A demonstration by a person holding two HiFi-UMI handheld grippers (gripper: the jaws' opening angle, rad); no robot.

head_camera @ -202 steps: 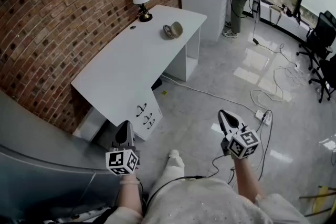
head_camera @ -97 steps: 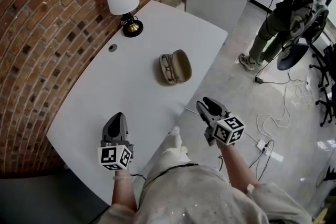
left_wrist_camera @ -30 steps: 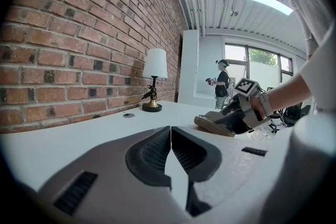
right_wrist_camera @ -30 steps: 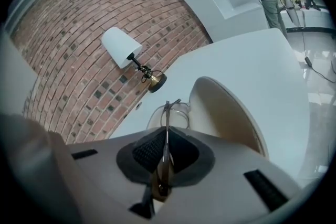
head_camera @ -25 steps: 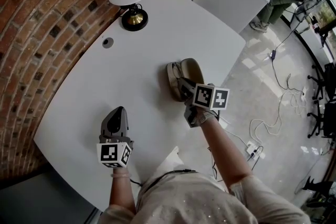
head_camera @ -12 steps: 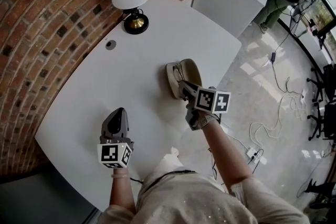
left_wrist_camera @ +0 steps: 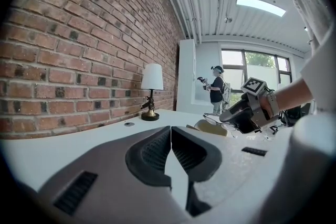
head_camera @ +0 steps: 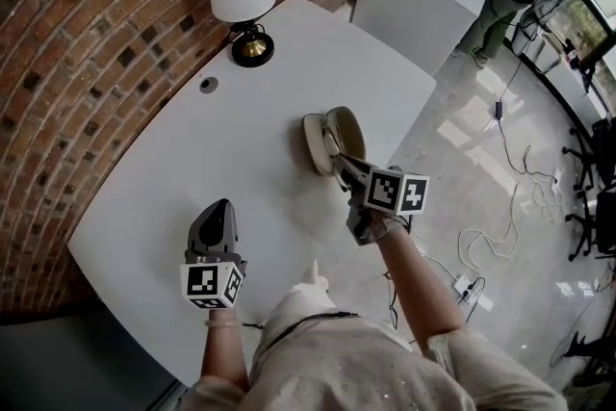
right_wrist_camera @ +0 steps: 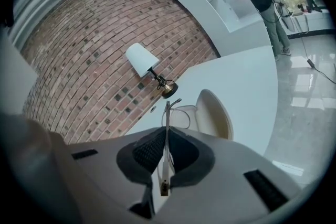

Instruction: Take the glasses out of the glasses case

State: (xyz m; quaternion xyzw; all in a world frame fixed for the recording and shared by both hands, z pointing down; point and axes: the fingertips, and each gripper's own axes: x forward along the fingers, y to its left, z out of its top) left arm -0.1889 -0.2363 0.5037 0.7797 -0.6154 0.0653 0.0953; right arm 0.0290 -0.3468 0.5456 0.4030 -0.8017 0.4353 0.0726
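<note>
Your right claw grips the glasses, apparently clear of the case; next, lower them onto the desk.

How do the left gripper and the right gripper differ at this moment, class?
The left gripper is shut on nothing, while the right gripper is shut on the thin arm of the glasses. The left gripper hangs over bare table close to the person, while the right gripper is farther out, at the open glasses case. Both have their jaws closed.
</note>
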